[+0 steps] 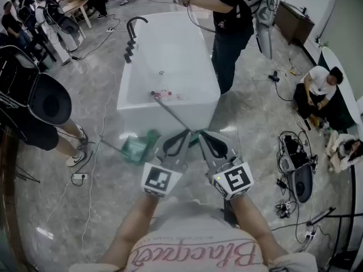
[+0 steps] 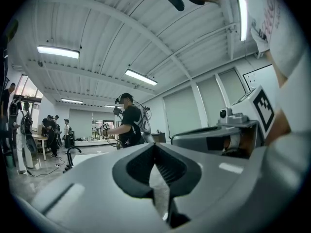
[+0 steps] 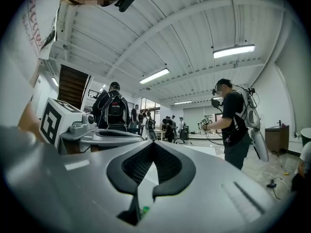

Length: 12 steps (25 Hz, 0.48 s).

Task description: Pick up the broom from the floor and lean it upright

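Left gripper (image 1: 187, 132), right gripper (image 1: 200, 134): jaws closed, seemingly empty. Broom (image 1: 171, 112) slants 11 o'clock onto tub (image 1: 136, 118). Likely lean step; next: confirm broom rests steady.

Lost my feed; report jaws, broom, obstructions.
Left gripper, right gripper: jaws shut, nothing held. Thin grey broom handle slants across white bathtub front, lower end hidden behind jaws. Green plastic piece on floor.

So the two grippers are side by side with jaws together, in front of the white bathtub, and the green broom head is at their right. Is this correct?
Not quite: the head view shows the green broom head left of the left gripper and right gripper, not at their right. The rest holds: side by side, jaws together, before the white bathtub.
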{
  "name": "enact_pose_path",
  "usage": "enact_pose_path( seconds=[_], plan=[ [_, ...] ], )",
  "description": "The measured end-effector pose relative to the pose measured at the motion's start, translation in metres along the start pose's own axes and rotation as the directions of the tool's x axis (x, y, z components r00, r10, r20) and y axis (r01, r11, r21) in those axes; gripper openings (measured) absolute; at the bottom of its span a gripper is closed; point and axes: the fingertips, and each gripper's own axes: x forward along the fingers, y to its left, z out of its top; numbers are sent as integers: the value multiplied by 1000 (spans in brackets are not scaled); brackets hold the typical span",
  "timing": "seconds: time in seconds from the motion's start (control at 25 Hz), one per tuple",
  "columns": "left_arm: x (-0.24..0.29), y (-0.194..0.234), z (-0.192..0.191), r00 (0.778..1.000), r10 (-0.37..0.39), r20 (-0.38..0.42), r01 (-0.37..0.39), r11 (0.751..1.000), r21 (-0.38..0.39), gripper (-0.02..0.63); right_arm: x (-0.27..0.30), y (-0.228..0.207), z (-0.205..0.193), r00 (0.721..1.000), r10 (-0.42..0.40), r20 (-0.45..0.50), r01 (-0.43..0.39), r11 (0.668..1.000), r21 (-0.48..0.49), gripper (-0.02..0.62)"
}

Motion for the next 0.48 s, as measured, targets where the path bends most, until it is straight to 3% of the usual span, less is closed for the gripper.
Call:
enact_pose_path(
  seconds=[0.48],
  plan=[
    [-8,5,8,1000,13,16,-13,1000,-8,0,0,10,3,1000,-9,1,9,1000,-9,0]
  ],
)
